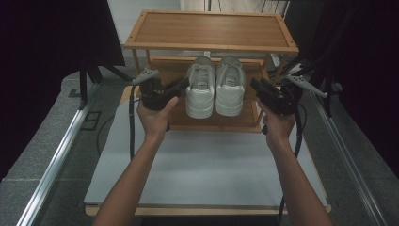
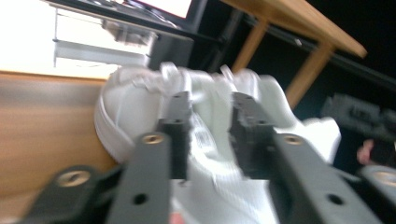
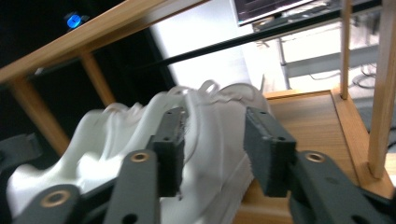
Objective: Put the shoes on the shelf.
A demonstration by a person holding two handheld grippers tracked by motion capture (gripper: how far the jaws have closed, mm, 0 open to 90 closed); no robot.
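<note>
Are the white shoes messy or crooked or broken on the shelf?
Nothing stands out. The two white shoes sit side by side, straight and upright, on the lower shelf of the wooden rack. The left gripper and right gripper are open, one at each side.

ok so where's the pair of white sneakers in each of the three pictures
High view: pair of white sneakers at centre, on the rack's lower shelf, between the two grippers.
Left gripper view: centre, blurred, just beyond the open jaws.
Right gripper view: centre-left, beyond the open jaws.
Shared landmark: the wooden shoe rack, whose top board crosses both gripper views.
</note>
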